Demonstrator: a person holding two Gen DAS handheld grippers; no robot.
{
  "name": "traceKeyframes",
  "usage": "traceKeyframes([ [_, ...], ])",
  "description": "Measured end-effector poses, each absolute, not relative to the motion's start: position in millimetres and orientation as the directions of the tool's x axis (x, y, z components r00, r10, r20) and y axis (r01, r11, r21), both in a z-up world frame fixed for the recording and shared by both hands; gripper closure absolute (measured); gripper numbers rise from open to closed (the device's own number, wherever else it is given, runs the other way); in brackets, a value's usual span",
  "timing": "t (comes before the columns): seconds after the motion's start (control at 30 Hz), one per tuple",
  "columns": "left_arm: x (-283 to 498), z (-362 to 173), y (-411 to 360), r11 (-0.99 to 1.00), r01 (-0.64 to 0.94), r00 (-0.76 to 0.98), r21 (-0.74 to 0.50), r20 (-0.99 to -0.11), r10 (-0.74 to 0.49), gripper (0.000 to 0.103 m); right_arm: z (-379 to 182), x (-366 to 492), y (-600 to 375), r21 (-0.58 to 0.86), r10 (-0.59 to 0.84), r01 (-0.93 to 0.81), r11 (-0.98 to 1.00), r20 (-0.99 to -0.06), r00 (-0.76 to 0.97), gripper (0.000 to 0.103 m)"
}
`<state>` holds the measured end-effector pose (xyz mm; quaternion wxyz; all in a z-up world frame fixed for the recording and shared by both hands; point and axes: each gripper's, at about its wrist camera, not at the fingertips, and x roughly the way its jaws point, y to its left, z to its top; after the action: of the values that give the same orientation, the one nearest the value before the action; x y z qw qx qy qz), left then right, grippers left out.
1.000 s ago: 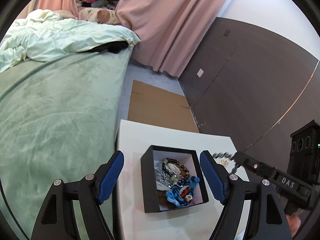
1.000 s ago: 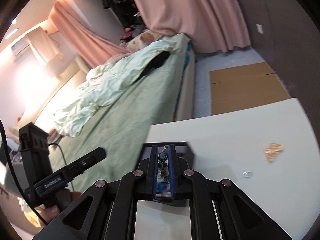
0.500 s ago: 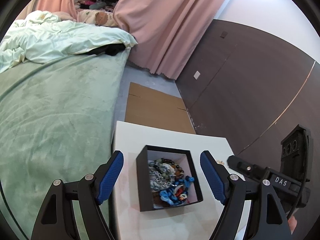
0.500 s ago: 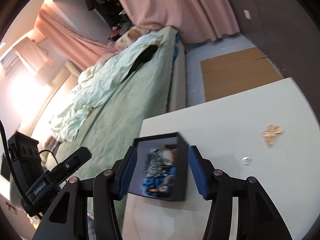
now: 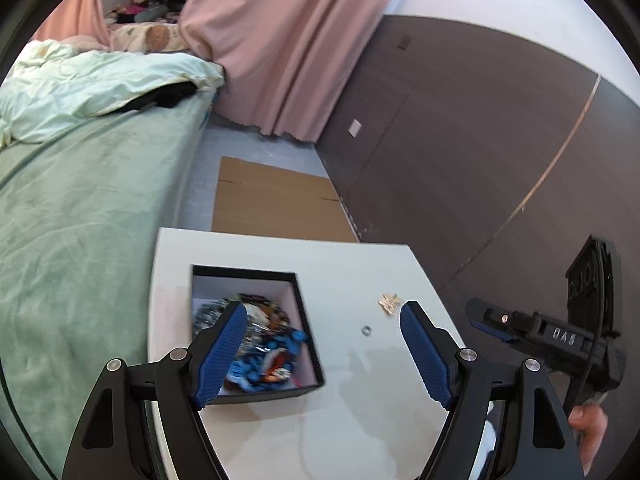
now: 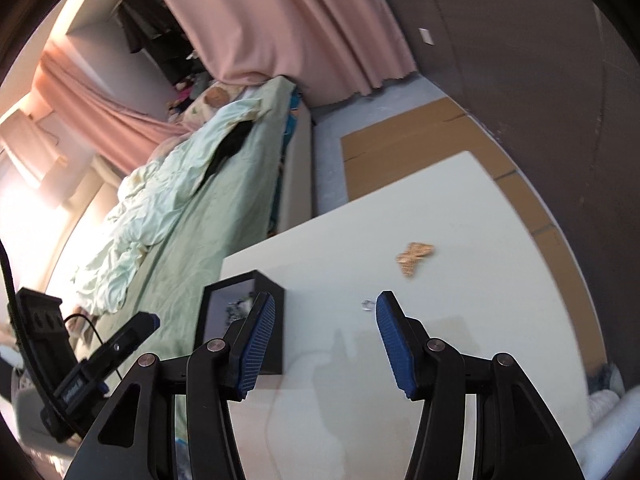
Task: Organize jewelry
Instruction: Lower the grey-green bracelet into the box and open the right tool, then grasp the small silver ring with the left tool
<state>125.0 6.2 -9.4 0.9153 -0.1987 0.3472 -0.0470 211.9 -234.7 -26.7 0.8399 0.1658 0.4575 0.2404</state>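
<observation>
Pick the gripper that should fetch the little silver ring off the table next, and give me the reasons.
Right. The right gripper is open, with the silver ring just ahead beside its fingertip. The left gripper is also open, but over the black box.

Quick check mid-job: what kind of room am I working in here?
Most likely a bedroom: a bed with a rumpled duvet beside the white table, and pink curtains beyond.

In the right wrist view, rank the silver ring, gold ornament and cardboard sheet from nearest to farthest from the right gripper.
From the right gripper:
1. Silver ring, on the table beside the right fingertip.
2. Gold ornament, farther out, to the right.
3. Cardboard sheet, on the floor beyond the table.
</observation>
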Motion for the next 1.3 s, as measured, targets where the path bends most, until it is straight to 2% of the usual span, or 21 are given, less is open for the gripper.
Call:
traceKeyframes([
  [0.43, 157, -13, -67, 0.970, 0.051, 0.665, -0.236, -0.717, -0.209, 0.023, -46, 228, -282, 0.545, 0.542, -0.121, 0.829, -0.731, 0.414, 0.049],
  [0.6, 178, -26, -87, 0.975, 0.060, 0.608, -0.213, -0.767, -0.205, 0.039, -52, 232, -300, 0.543, 0.520, -0.069, 0.837, -0.750, 0.408, 0.049],
  [0.67, 185, -33, -92, 0.976, 0.062, 0.585, -0.210, -0.784, -0.206, 0.040, -52, 233, -303, 0.525, 0.505, -0.071, 0.848, -0.761, 0.408, 0.049],
  [0.73, 194, -41, -99, 0.978, 0.063, 0.561, -0.197, -0.804, -0.198, 0.045, -52, 234, -307, 0.518, 0.505, -0.081, 0.851, -0.766, 0.398, 0.048],
  [0.8, 202, -49, -104, 0.980, 0.061, 0.535, -0.190, -0.823, -0.193, 0.052, -53, 235, -312, 0.525, 0.508, -0.074, 0.848, -0.765, 0.396, 0.032],
  [0.83, 205, -53, -106, 0.980, 0.059, 0.523, -0.188, -0.830, -0.191, 0.052, -54, 236, -315, 0.523, 0.504, -0.070, 0.850, -0.765, 0.401, 0.029],
  [0.93, 217, -64, -112, 0.984, 0.045, 0.494, -0.170, -0.853, -0.169, 0.056, -55, 238, -323, 0.519, 0.494, -0.055, 0.853, -0.770, 0.403, 0.027],
  [1.0, 225, -72, -114, 0.986, 0.029, 0.467, -0.161, -0.870, -0.156, 0.064, -59, 241, -331, 0.534, 0.503, -0.039, 0.845, -0.767, 0.398, 0.027],
  [1.3, 249, -96, -130, 0.996, 0.009, 0.406, -0.088, -0.910, -0.084, 0.068, -66, 247, -351, 0.549, 0.496, 0.016, 0.836, -0.766, 0.410, 0.027],
])
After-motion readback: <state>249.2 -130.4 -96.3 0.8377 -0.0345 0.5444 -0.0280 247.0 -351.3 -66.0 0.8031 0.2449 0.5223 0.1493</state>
